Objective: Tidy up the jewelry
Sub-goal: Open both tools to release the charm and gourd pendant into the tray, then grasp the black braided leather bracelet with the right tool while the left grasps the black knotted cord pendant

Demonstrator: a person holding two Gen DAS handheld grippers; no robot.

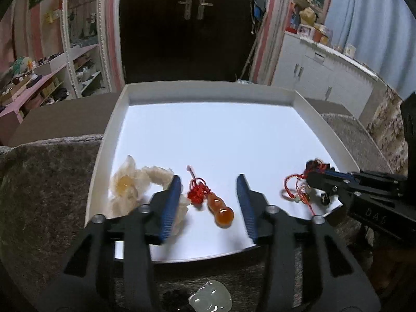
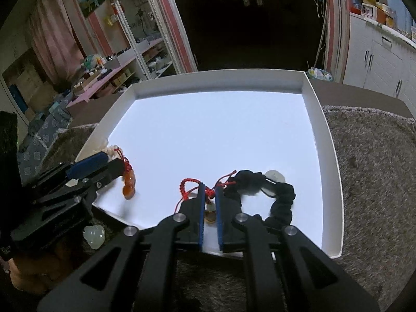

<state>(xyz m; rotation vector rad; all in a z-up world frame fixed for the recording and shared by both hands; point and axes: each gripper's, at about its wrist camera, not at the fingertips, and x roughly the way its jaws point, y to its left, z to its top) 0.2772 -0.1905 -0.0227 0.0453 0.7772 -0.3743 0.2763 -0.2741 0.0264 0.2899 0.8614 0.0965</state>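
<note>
In the white tray (image 1: 114, 119), the left gripper (image 1: 210, 202) stands wide around the orange gourd pendant (image 1: 219, 210). The right gripper (image 2: 210, 208) pinches a red-cord charm (image 2: 209, 206). Only the right wrist view shows the black scrunchie (image 2: 282, 202); only the left shows the cream flower (image 1: 124, 184).

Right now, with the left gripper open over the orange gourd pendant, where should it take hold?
Grip the gourd pendant at its narrow waist, coming straight down from above. It lies flat on the tray, between the left gripper's fingers, so they could probably close across that pinch.
</note>
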